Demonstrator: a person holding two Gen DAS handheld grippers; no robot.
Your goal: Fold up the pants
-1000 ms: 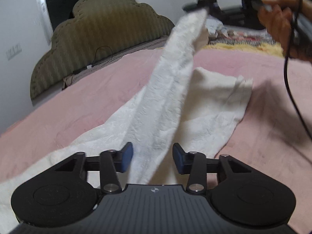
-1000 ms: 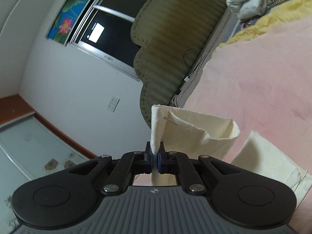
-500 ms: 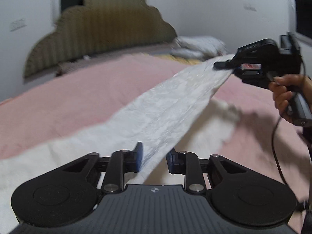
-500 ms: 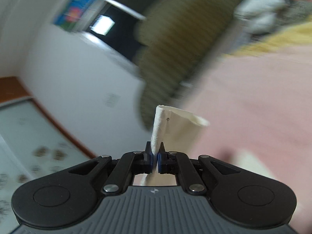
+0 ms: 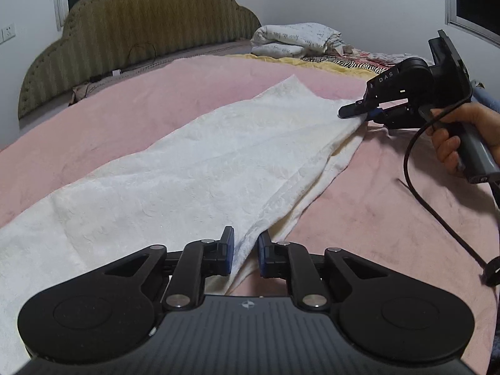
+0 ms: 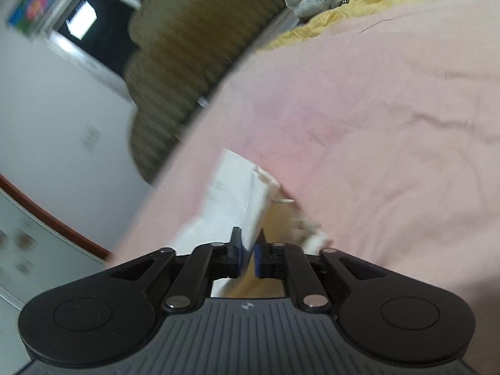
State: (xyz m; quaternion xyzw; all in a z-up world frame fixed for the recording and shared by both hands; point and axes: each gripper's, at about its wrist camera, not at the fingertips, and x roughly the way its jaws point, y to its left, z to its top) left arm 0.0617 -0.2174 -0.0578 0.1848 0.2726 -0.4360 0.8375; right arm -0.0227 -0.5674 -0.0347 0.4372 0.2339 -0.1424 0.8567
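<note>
White pants [image 5: 193, 168] of matt cloth with a crinkled, embossed texture lie on a bed [image 5: 359, 218] covered in soft, faintly fuzzy pink fabric. The left hand-held gripper [image 5: 243, 251] is matt black plastic with a ribbed body, small shiny metal pivots and blue pads [image 5: 230, 247]. The headboard [image 5: 140, 28] is olive upholstery, ribbed and stitched. A smooth black cable [image 5: 437, 212] trails across the bed's right edge.

Pink bedspread [image 5: 118, 118], olive headboard [image 5: 150, 28], rumpled white bedding [image 5: 297, 39].
</note>
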